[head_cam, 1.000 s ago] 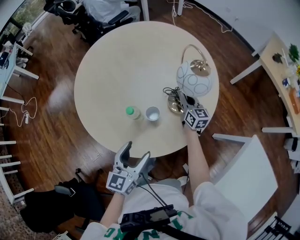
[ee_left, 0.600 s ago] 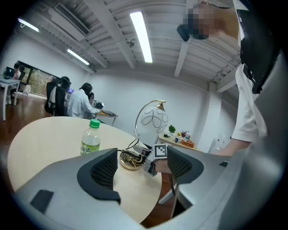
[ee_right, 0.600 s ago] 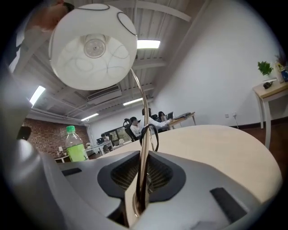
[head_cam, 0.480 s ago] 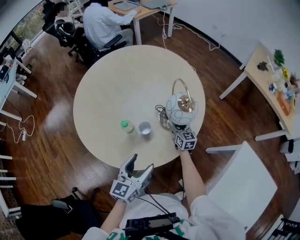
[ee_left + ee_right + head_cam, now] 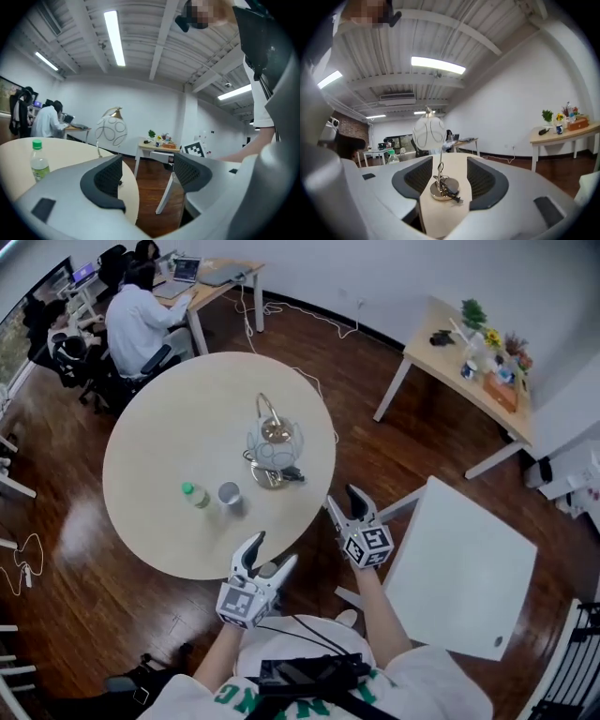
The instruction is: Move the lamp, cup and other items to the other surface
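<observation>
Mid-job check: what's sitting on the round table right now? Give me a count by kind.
Lamp: 1
Bottle, green cap: 1
Cup: 1
Total on the round table: 3

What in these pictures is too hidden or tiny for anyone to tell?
Cup: head view, too small to show any contents; unseen in both gripper views.
Lamp base: left gripper view, behind the left gripper's near jaw.
Side desk items: every view, too small to name.
</observation>
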Motion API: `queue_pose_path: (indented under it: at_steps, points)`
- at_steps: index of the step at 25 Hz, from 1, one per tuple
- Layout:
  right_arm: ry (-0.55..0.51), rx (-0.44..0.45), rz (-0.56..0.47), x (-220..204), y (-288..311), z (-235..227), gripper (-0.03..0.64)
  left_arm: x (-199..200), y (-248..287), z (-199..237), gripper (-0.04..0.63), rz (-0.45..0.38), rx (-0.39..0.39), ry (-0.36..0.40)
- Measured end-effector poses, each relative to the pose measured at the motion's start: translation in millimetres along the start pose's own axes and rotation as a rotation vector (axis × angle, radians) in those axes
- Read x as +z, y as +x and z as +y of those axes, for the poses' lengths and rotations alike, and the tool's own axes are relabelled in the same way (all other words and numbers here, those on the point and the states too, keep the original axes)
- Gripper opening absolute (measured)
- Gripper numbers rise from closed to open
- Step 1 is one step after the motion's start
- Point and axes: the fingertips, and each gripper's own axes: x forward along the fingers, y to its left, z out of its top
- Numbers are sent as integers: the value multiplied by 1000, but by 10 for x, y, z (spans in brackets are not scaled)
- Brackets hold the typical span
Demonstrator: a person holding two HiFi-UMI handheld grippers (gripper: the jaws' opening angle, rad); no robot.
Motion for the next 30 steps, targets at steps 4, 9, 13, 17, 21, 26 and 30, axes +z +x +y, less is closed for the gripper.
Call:
queue_pose_path:
  at_steps: [4, 9, 13, 17, 21, 26, 30]
  points:
    - [-12, -92, -134, 576, -718, -147, 256, 74, 308, -342, 339, -49, -100, 56]
    - [-19, -213, -264, 945, -1560, -251, 351, 223, 585, -706, 339, -89, -207, 102]
    - [-152, -334, -322, 1148, -2214, -284, 376, 347, 764, -1051, 339, -106, -286, 131]
    - [-106, -453, -334, 1077, -2747, -405, 373, 409, 904, -1331, 339, -123, -332, 158]
    - [-78, -523, -231, 883, -3040, -446, 371, 378, 987, -1579, 339, -120, -376, 195]
    - [-117, -604, -215, 825, -3326, -464, 368, 378, 1022, -1803, 339, -115, -438, 191]
    - [-112, -615, -211, 812, -3413, -446, 368, 385, 1023, -1910, 339, -108, -467, 197]
